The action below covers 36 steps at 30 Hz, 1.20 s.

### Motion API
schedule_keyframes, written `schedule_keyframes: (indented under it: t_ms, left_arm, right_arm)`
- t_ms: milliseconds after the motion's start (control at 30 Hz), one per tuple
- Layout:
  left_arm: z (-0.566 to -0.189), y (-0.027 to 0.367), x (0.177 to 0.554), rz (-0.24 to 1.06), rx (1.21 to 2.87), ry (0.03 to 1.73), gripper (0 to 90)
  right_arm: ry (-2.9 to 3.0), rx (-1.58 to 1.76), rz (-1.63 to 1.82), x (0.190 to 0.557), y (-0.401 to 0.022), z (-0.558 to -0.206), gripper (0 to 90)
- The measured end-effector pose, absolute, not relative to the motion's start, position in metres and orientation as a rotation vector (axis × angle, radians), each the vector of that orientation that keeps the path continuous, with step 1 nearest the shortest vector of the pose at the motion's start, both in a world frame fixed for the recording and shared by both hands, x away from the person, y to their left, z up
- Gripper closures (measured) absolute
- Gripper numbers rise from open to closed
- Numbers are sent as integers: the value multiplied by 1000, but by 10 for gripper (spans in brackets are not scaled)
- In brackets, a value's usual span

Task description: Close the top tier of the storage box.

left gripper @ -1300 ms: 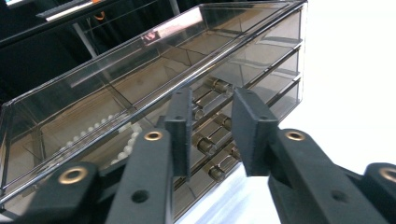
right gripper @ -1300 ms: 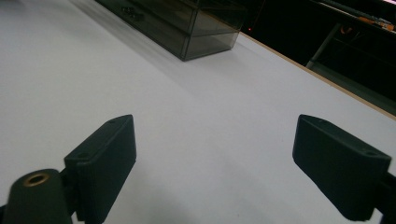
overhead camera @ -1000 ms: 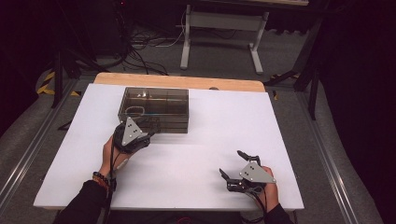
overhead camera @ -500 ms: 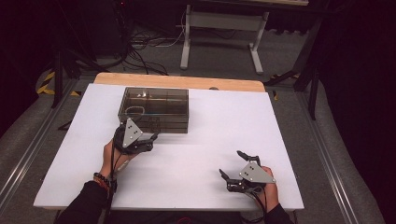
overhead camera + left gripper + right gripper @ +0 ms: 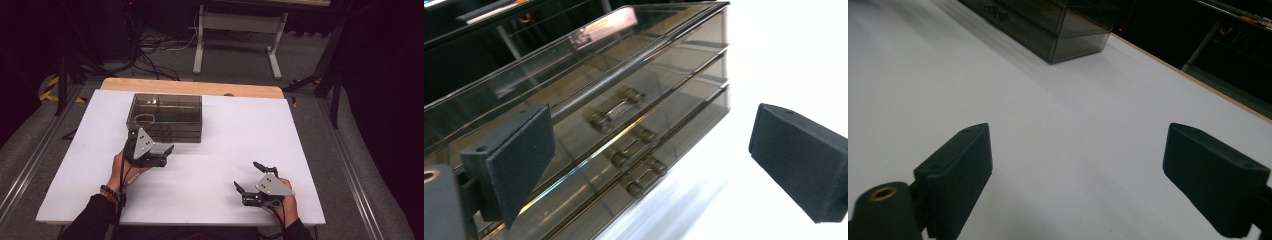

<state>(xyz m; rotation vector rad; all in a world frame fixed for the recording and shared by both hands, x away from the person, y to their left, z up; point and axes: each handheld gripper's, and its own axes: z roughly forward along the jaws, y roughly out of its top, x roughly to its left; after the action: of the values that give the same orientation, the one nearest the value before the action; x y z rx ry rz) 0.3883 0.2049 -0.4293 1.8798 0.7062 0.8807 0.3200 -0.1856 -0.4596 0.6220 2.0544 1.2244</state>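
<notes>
My left gripper (image 5: 152, 150) low near my forearm, jaws just opened wide, nothing between, my right gripper (image 5: 250, 182) likewise spread, empty

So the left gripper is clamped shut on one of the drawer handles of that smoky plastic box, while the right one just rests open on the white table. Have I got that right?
Not quite. The left gripper is open, not clamped: in the left gripper view its jaws stand wide apart in front of the drawer handles of the smoky plastic box, touching none; they have just been opening. The right gripper does rest open on the white table.
</notes>
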Motion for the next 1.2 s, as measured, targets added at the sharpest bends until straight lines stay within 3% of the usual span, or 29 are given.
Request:
schedule_keyframes:
  t_ms: [1200]
  left_arm:
    - [-427, 201, 357, 838, 1960, 587, 52]
  right_arm:
    - [2082, 591, 1246, 316, -180, -460, 125]
